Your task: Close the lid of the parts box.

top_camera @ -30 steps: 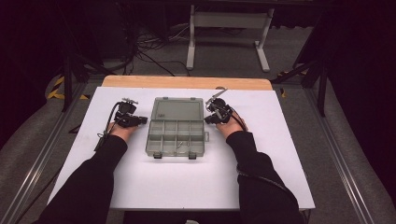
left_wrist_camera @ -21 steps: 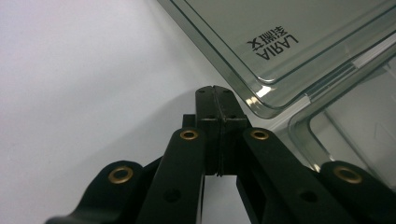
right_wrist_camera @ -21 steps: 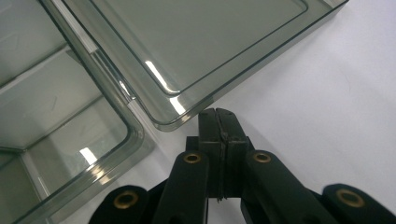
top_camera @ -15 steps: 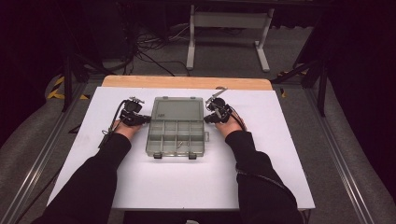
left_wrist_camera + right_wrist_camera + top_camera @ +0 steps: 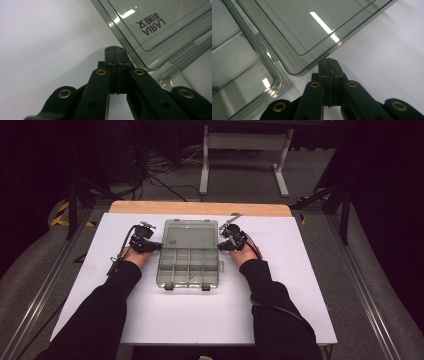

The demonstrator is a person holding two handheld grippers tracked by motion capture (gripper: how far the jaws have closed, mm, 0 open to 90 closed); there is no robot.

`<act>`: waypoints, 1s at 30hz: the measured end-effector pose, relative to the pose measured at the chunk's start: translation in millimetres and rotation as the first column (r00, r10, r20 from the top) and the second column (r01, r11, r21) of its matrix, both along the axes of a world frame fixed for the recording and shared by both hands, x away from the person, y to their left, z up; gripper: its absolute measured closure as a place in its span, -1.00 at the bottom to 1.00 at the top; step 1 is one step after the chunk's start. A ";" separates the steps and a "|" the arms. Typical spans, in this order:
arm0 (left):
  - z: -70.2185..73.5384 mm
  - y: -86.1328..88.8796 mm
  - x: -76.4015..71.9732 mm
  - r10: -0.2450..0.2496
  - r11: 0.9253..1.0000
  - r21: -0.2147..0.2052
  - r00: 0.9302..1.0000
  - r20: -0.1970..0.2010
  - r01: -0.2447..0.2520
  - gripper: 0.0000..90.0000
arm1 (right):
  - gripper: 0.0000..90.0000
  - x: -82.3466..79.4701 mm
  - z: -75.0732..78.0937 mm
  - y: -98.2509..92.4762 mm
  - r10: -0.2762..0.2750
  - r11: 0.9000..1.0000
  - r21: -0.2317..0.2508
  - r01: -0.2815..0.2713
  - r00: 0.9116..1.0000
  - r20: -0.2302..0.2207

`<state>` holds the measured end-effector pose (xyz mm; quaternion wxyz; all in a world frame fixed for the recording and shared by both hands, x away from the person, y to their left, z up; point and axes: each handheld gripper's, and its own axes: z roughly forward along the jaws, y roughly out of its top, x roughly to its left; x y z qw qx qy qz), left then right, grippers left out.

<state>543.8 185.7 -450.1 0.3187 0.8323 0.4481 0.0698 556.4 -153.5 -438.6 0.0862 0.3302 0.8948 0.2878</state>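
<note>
A clear plastic compartment box (image 5: 190,266) lies in the middle of the white table, its lid (image 5: 191,233) swung up at the far side. My left gripper (image 5: 158,245) is at the box's left edge and my right gripper (image 5: 221,245) at its right edge. In the left gripper view the jaws are pressed together with nothing between them, and the left gripper (image 5: 115,49) sits just under the edge of the lid (image 5: 162,25). In the right gripper view the right gripper (image 5: 328,61) is shut the same way, under the corner of the lid (image 5: 299,27), beside the base (image 5: 239,62).
The white tabletop (image 5: 210,320) has free room in front of the box and to both sides. A wooden strip (image 5: 200,208) runs along its far edge. Beyond it are a metal stand (image 5: 245,155) and cables on the floor. A small item (image 5: 192,272) lies in one compartment.
My left gripper has slid a little to the right, up against the box's left edge. The right gripper and the box have stayed where they were.
</note>
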 end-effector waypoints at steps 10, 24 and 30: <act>-1.5 -2.7 2.1 -0.001 1.000 0.007 0.999 0.035 0.001 0.99 | 1.00 5.4 0.1 3.2 -0.022 1.000 0.003 0.022 1.000 0.005; -3.6 0.0 7.2 0.041 0.999 -0.036 0.998 0.045 -0.039 0.99 | 1.00 13.9 1.2 8.4 -0.045 0.999 0.007 0.045 0.999 0.018; 1.2 1.6 6.9 0.050 0.998 -0.051 0.995 0.085 -0.046 0.99 | 1.00 13.5 6.9 6.4 -0.046 0.998 0.041 0.045 0.998 0.034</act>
